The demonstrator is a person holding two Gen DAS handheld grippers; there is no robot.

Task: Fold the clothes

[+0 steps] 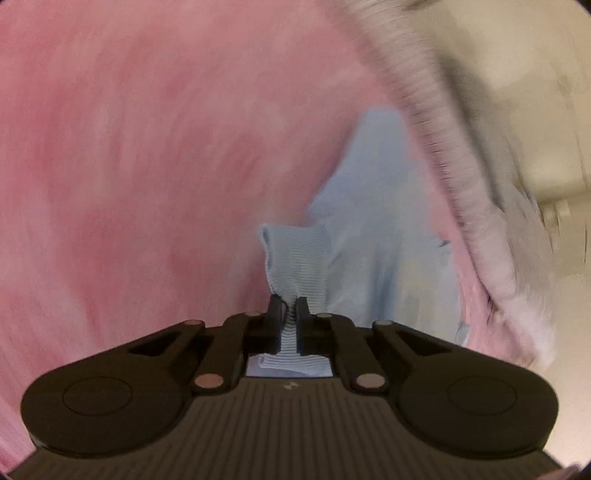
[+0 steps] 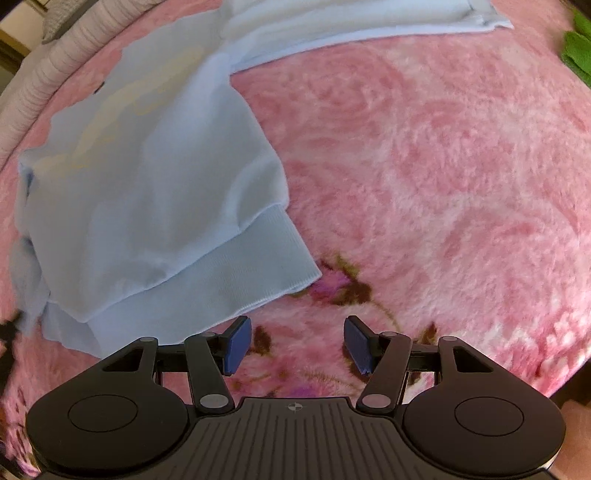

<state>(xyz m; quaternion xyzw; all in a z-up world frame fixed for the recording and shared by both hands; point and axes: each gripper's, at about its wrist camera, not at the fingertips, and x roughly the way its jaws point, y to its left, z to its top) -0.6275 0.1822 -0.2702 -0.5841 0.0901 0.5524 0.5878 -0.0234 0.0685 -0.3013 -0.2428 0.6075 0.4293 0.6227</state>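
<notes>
One cuff [image 1: 291, 258] pinched in left gripper [image 1: 287, 308], right gripper [image 2: 297, 341] jaws apart.

The sweatshirt [image 2: 122, 177] is lying on the blanket [image 2: 424, 184], to the left in the right wrist view, its ribbed hem [image 2: 229, 273] just ahead and left of the right gripper [image 2: 297, 341] — one sleeve [image 2: 351, 26] is stretching across the far side. The left gripper [image 1: 288, 314] is sitting around a ribbed cuff [image 1: 295, 254], with the blanket's edge running along the right.
</notes>
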